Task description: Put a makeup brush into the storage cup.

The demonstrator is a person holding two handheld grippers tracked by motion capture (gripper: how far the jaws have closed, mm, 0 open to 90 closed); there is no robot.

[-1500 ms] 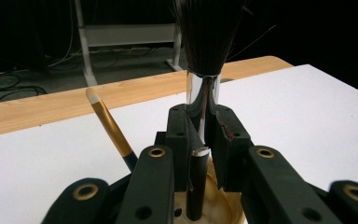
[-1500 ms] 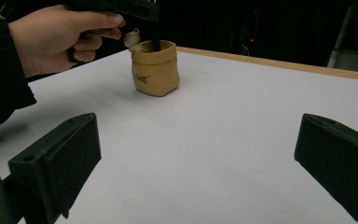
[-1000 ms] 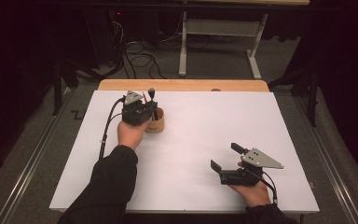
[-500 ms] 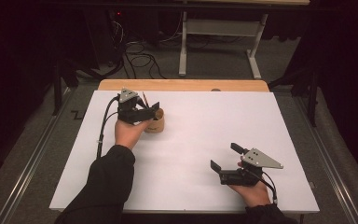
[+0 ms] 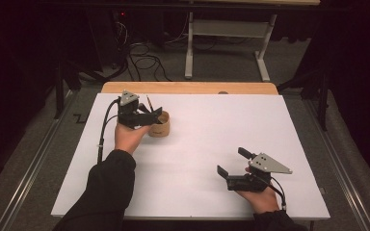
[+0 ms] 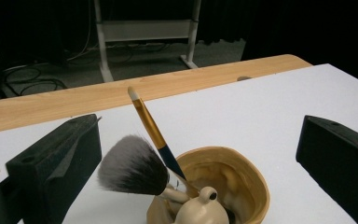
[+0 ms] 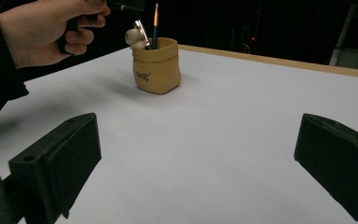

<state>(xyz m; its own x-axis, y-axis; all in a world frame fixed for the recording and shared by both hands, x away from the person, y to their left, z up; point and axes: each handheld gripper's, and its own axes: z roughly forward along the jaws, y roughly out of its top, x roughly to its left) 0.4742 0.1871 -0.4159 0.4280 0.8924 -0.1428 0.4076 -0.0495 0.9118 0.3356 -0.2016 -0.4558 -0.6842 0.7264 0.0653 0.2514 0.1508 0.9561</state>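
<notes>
My left gripper (image 5: 150, 114) sits just over the tan cup (image 5: 159, 124) near the counter's far left corner, jaws just opened wide, nothing between them. The makeup brush (image 6: 135, 169) and the pencil (image 6: 151, 128) lean inside the cup. My right gripper (image 5: 233, 162) rests near the near right edge, jaws apart, empty.
</notes>
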